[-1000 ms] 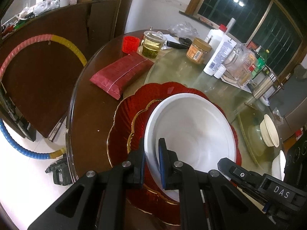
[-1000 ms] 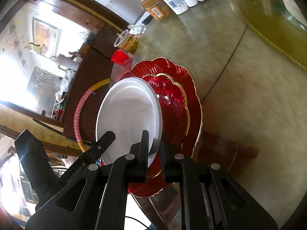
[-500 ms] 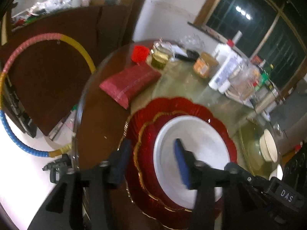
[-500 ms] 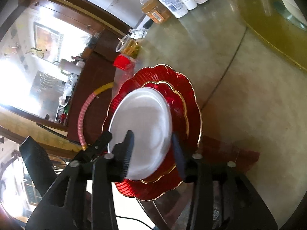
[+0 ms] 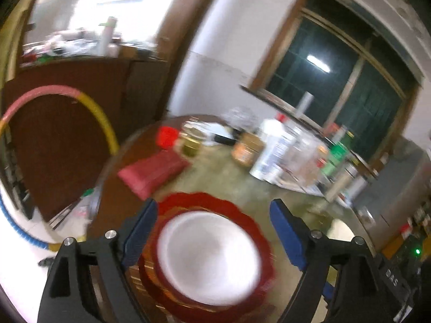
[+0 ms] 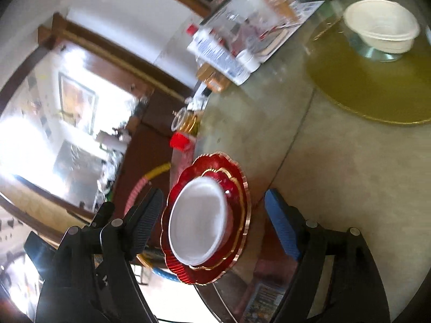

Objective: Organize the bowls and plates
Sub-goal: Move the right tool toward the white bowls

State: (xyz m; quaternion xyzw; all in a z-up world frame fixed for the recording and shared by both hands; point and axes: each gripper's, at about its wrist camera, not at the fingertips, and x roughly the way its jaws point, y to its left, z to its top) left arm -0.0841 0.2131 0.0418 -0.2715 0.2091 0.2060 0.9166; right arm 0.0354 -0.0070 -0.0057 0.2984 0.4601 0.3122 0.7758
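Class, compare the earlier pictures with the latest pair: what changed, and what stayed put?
Both grippers let go of the white dish: left gripper and right gripper have just been opening, pulling back and up. The dish stays on the stacked red plates.

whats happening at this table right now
A person with a two-finger tool in each hand is stacking dishes. The round white plate sits on two scalloped red gold-rimmed plates near the table's edge. The left tool and the right tool have just been opening; both are open with nothing gripped, the stack merely showing between their fingers. A cream bowl waits on the round green-gold mat farther along the table.
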